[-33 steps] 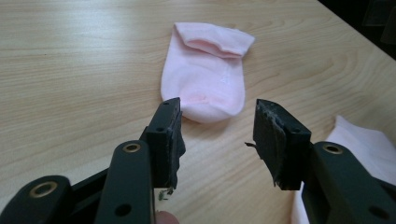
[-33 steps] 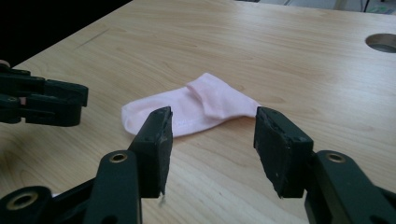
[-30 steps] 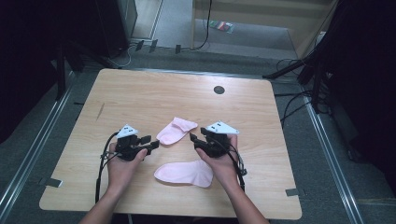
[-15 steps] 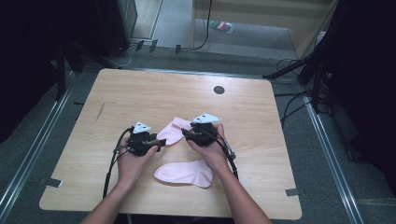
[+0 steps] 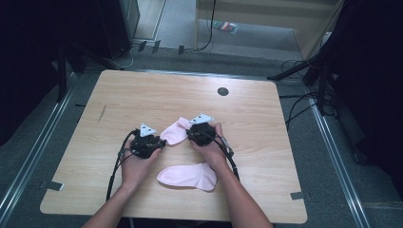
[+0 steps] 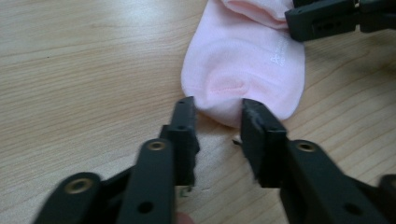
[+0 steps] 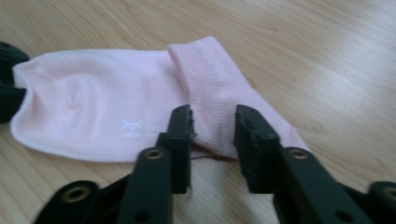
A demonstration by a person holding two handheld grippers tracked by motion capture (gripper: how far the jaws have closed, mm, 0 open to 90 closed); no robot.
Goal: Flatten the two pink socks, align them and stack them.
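With both grippers poised at the far sock (image 5: 175, 133), which lies flat mid-table beyond the near sock (image 5: 188, 176), recommend a low, level approach. Left gripper (image 6: 218, 125): jaws apart, straddling the toe edge, not yet clamped; right gripper (image 7: 213, 127): jaws apart, straddling the folded cuff (image 7: 205, 84), likewise unclamped. Advise pushing tips flat along the table (image 5: 266, 142) to catch both layers, then pinching both ends together before lifting.
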